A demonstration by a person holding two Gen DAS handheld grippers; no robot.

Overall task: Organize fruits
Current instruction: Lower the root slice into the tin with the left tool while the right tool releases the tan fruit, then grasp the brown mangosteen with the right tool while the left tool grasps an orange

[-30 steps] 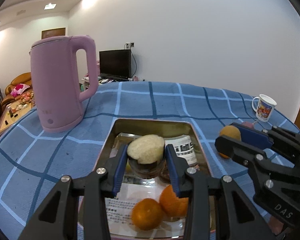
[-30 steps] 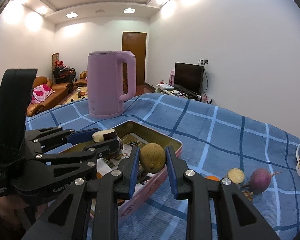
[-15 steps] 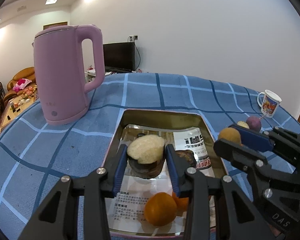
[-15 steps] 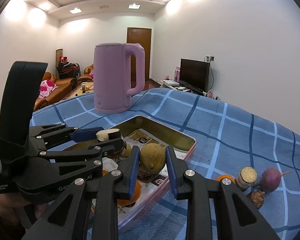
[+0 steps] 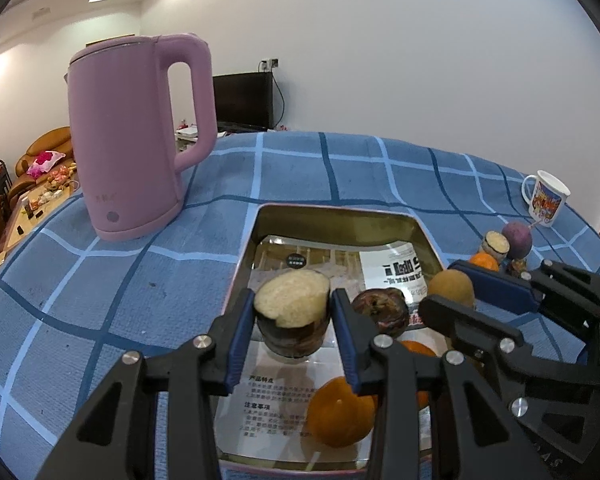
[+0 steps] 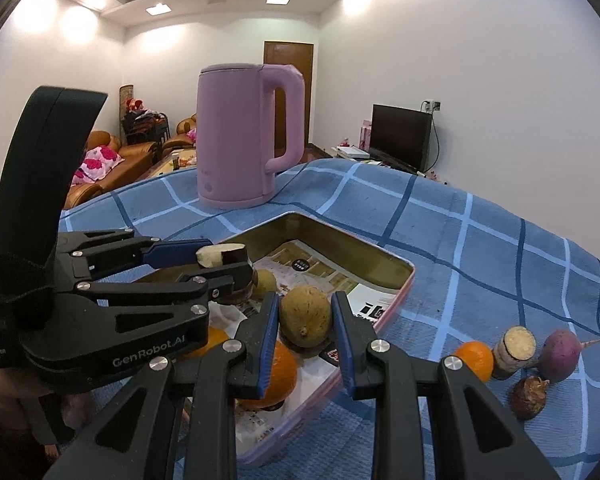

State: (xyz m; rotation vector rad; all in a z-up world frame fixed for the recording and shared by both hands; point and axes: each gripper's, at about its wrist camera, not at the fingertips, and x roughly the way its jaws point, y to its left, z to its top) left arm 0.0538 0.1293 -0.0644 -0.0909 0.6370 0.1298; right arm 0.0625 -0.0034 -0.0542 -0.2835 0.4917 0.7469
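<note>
My left gripper is shut on a cut chunk with dark skin and a pale top face. It hangs over the paper-lined metal tray. My right gripper is shut on a brown oval fruit above the tray's near right part. Each view shows the other gripper beside it: the right gripper with its fruit, the left gripper with the chunk. In the tray lie an orange and a dark wrinkled fruit.
A tall pink kettle stands on the blue checked cloth left of the tray. Right of the tray lie an orange, a cut root piece, a purple root and a small brown bulb. A mug stands far right.
Both grippers have turned a little to the left, so the kettle has slid right in both views. The brown fruit now hangs further in over the tray. Both grips are unchanged.
</note>
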